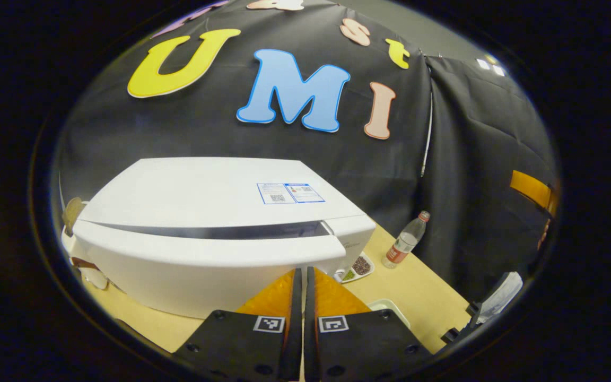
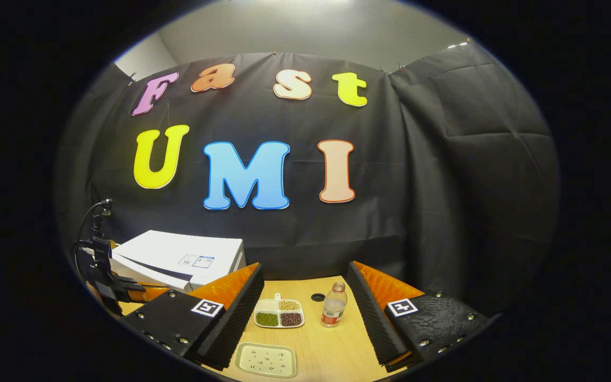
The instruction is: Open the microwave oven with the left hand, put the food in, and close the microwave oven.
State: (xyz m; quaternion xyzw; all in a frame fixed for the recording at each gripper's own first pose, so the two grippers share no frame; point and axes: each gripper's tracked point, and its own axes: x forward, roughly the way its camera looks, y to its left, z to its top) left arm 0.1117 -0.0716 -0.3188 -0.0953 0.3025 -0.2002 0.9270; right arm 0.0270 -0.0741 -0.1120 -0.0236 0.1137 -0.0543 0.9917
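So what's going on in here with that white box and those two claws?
A person holds a claw in each hand to put food in the microwave. The left claw, fingers together, is right up at its door, which looks ajar along the top. The right claw waits wide open over the table, where a divided dish of beans, a flat tray and a bottle sit untouched.

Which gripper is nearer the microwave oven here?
Left. The left gripper sits right at the front of the microwave oven, jaws nearly together. The right gripper hangs farther back over the table, jaws wide, the oven off to its left.
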